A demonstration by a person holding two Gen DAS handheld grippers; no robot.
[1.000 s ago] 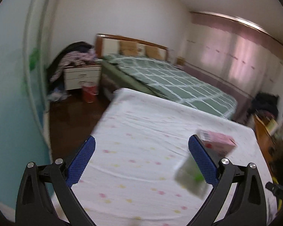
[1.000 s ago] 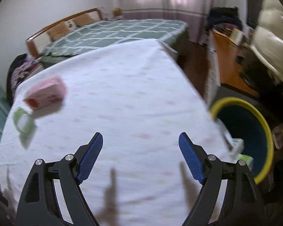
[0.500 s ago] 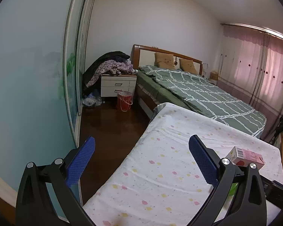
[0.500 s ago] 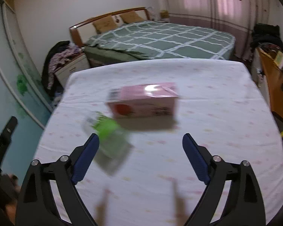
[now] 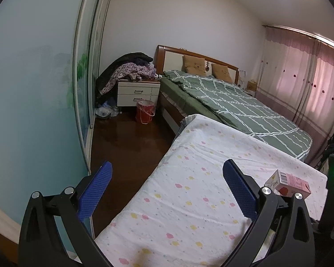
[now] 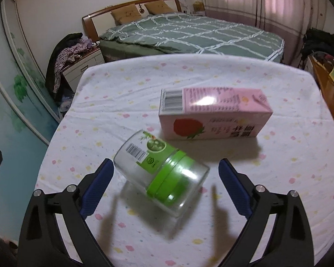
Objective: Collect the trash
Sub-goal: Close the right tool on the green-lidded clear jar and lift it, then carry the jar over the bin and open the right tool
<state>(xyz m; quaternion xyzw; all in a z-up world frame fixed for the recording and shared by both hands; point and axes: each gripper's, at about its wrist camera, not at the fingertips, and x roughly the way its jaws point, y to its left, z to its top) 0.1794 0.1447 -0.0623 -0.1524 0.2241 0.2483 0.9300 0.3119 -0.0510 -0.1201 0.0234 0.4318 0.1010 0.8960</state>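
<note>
Right hand-held gripper (image 6: 164, 178): fingers spread wide, nothing between the pads yet. We look down on a worktop (image 6: 300, 146) under a white spotted cloth.

Clear jar with green lid (image 6: 161, 174) lies on its side dead ahead, at 12 o'clock and close, its body sitting in the open gap. Long axis runs from about 10 o'clock (base) to 4 o'clock (lid end), so it lies slantwise across the gap, not square to it. We judge a slight wrist turn is needed before closing across the body.

Pink carton (image 6: 213, 114) lies flat just beyond the jar, at 1 o'clock, long axis 9 to 3.

Left hand-held gripper (image 5: 165, 185): also spread, empty, aimed past the worktop's left edge. From there the carton (image 5: 288, 183) shows at 3 o'clock; jar not seen. Right hand is clearly nearer the jar.
</note>
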